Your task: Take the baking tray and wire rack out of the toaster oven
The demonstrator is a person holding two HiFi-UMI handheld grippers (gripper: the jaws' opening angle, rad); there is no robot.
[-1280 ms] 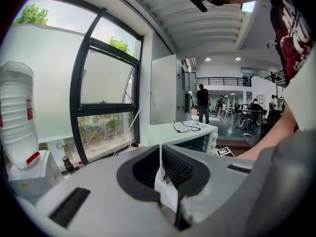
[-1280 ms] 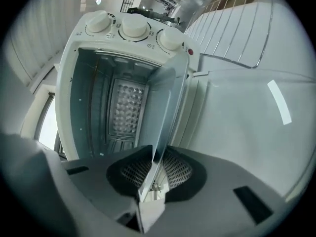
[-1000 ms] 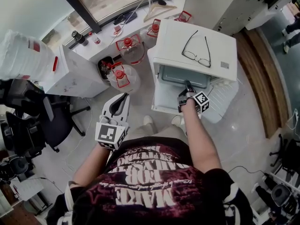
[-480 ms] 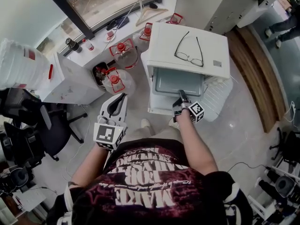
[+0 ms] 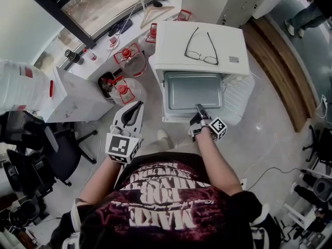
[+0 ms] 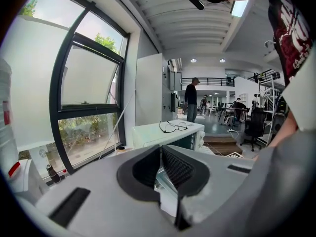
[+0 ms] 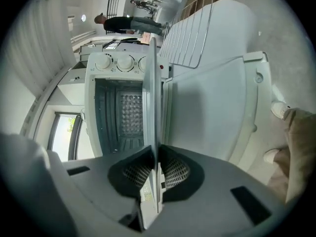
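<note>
As the right tool [image 5: 199, 109] tightened further on the near rim of the baking tray [image 5: 191, 90], the tray slid farther out of the toaster oven [image 5: 171, 40] and looked nearly free. The wire rack [image 5: 237, 95] already sat beside the oven, and the left tool [image 5: 136, 107] hung closed and empty.

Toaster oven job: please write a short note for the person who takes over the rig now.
Right gripper: fingers have just been closing and are clamped on the front edge of the baking tray.
Left gripper: shut, empty, held away from the toaster oven.
Tray: partly out, above the open door.
Wire rack: already out, beside the oven.
Left to do: draw the tray fully out and set it down.
</note>
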